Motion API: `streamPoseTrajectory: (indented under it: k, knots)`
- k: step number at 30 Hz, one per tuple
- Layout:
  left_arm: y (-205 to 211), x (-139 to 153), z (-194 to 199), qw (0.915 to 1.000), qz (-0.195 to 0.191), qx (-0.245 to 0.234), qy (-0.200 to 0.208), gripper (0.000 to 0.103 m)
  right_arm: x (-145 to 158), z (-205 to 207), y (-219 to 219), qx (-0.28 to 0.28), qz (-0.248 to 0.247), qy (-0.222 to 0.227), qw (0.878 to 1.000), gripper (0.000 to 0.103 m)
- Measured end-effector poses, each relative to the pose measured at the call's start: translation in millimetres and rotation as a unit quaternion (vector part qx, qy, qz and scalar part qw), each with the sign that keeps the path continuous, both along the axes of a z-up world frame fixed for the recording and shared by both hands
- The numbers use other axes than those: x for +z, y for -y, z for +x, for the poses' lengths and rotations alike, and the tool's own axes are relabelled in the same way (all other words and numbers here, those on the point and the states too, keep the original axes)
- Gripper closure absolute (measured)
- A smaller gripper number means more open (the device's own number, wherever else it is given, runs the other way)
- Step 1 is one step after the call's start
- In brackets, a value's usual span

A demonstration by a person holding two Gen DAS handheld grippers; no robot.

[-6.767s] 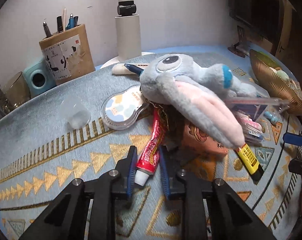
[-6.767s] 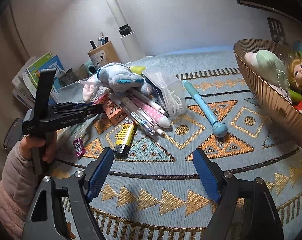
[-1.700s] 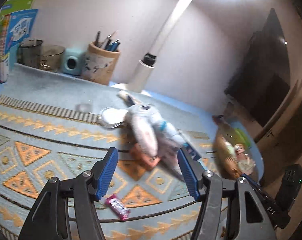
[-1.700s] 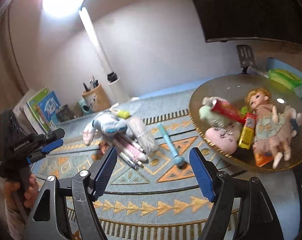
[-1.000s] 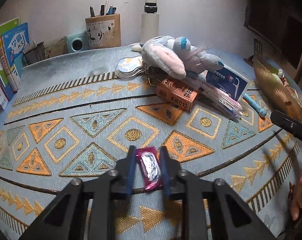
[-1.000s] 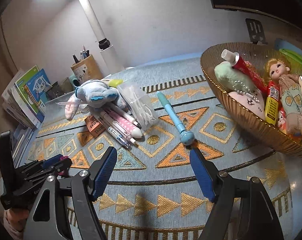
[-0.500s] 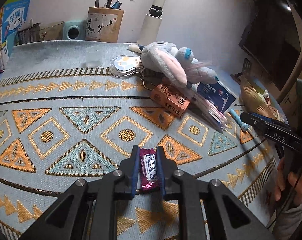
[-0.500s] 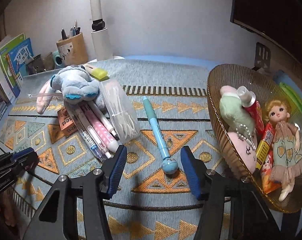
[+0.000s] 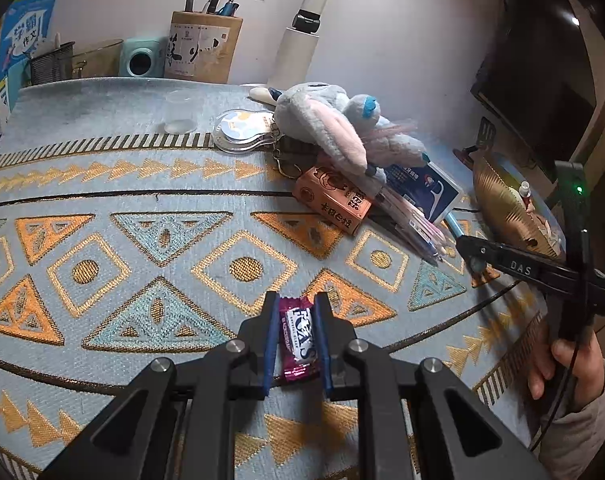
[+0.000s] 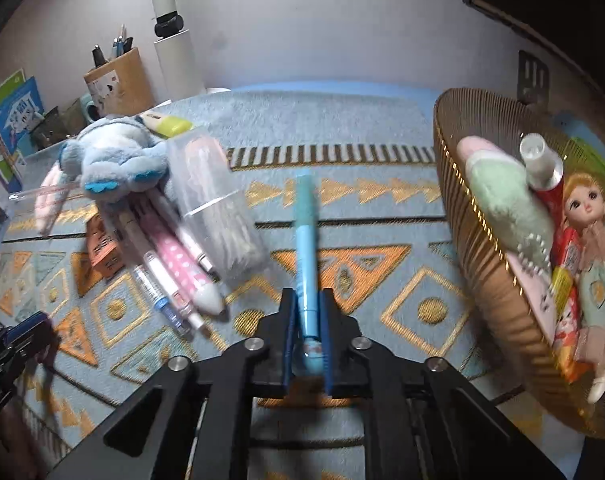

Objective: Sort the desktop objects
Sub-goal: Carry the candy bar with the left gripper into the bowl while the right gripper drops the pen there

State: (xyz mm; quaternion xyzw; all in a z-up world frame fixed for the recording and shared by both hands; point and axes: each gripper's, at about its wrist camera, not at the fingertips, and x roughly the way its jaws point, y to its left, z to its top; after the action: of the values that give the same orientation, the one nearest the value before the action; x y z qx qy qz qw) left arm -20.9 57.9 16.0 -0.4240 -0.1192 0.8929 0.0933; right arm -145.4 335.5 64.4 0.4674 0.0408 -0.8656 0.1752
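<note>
We see the left gripper (image 9: pixel 296 334) pinching a small purple foil-wrapped candy (image 9: pixel 298 340) between its blue-lined fingers, the wrapper standing lengthwise in the gap above the blue woven mat with orange triangles (image 9: pixel 142 216). The right gripper (image 10: pixel 307 334) is pressed together on a light blue pen with a rounded end (image 10: pixel 305 240); the rounded end sits between the pads and the barrel points forward, away from the camera. Just beside it to the left lie a cluster of pens (image 10: pixel 174 280), a clear plastic box (image 10: pixel 214 208) and a grey plush rabbit (image 10: pixel 114 160). To the right stands a gold wire basket (image 10: pixel 478 240) holding a doll (image 10: pixel 594 240).
</note>
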Motion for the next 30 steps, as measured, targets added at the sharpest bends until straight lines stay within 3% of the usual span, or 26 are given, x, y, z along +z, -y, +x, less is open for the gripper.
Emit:
streamPoseTrajectory:
  k: [6, 10, 12, 13, 15, 19, 21, 23, 25, 28, 30]
  knots:
    - [-1.6, 2.0, 1.1, 1.0000, 0.000, -0.003, -0.001, 0.089, 1.2, 52.7, -17.5, 0.008, 0.002, 0.005, 1.000, 0.091]
    - [-0.7, -1.7, 10.8, 1.0000, -0.002, -0.004, -0.001, 0.088, 1.6, 62.7, -13.2, 0.013, 0.021, -0.011, 1.000, 0.088]
    - [-0.9, -2.0, 11.1, 1.0000, -0.005, -0.003, -0.001, 0.087, 2.8, 60.5, -9.9, 0.009, 0.025, -0.012, 1.000, 0.078]
    - [-1.6, -2.4, 13.4, 1.0000, -0.007, -0.002, -0.001, 0.087, 2.5, 57.7, -7.0, 0.005, 0.031, -0.017, 0.999, 0.065]
    - [-1.9, -2.4, 13.7, 1.0000, -0.009, 0.000, 0.000, 0.087, -0.1, 52.8, -1.3, 0.002, 0.047, -0.033, 0.998, 0.055]
    - [-1.2, -4.2, 10.2, 0.9999, -0.012, -0.001, 0.000, 0.087, -2.2, 49.2, 1.6, -0.001, 0.044, -0.046, 0.998, 0.055]
    - [-4.1, -3.4, 10.9, 0.9998, -0.019, -0.007, 0.001, 0.083, -2.0, 48.1, 3.9, 0.001, 0.040, -0.046, 0.998, 0.060]
    - [-10.4, -1.5, 14.8, 0.9992, -0.030, -0.027, 0.002, 0.066, -1.2, 49.0, 1.5, 0.004, 0.038, -0.046, 0.998, 0.080]
    - [-18.6, 0.4, 22.1, 0.9981, -0.042, -0.044, 0.005, 0.048, -1.3, 50.1, 0.0, 0.003, 0.036, -0.048, 0.998, 0.080]
    - [-33.4, -1.2, 31.2, 0.9940, -0.101, -0.042, -0.002, 0.048, -0.9, 51.7, -1.3, 0.002, 0.035, -0.050, 0.998, 0.080]
    - [-32.6, -1.2, 31.6, 0.9924, -0.120, -0.030, -0.002, 0.062, -0.2, 54.4, -2.0, 0.003, 0.035, -0.051, 0.998, 0.082]
